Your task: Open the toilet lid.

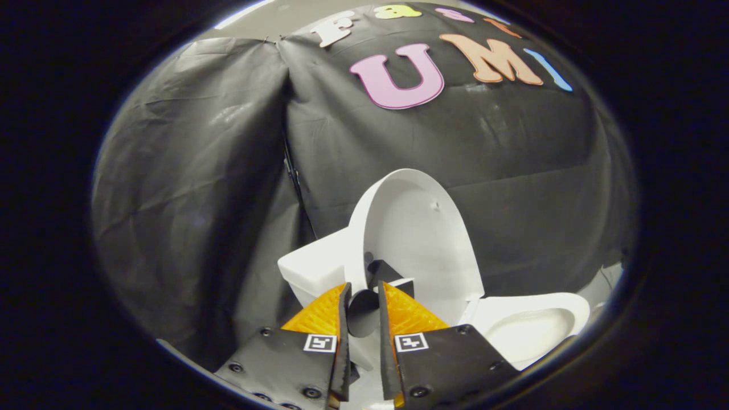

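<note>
The white toilet lid stands raised, nearly upright, its inner face turned to me, leaning back toward the white tank. My gripper is at the lid's lower left rim. The rim runs down between the two fingers, which sit close together on either side of it, shut on the lid's edge. A small dark round piece shows in the narrow gap between the fingers. The toilet seat and bowl lie uncovered, low and to the right of the fingers.
Black booth cloth hangs close behind and to the left of the toilet, with a fold at the corner just left of the tank. A strip of pale floor shows beyond the bowl.
</note>
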A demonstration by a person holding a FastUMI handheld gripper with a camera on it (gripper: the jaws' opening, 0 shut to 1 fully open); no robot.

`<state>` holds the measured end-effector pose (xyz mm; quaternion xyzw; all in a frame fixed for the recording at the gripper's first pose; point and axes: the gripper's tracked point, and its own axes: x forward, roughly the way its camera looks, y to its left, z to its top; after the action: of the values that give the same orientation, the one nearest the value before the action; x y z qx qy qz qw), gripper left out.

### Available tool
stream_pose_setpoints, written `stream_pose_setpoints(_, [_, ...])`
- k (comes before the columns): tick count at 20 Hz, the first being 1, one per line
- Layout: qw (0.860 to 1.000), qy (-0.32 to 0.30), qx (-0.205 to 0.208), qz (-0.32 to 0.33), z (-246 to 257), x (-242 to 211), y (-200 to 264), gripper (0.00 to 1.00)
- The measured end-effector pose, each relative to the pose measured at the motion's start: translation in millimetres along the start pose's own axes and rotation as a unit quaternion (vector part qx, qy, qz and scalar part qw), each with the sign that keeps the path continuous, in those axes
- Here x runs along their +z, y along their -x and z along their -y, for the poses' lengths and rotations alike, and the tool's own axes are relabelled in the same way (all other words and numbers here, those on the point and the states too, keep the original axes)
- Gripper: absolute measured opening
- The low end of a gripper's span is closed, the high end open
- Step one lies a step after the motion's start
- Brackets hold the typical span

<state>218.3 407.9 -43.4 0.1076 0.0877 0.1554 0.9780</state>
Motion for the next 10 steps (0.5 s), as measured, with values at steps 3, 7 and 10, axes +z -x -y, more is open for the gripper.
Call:
stream_pose_setpoints(3, [1.0, -0.003, 0.006, 0.003, 2.9, 1.3, 0.9, 0.23])
stream_pose_setpoints(7, [1.0, -0.002, 0.005, 0.008, 2.3, 2.1, 0.8, 0.23])
stream_pose_setpoints(10, [1.0, 0.022, 0.009, 0.011, 2.7, 3.5, -0.4, 0.23])
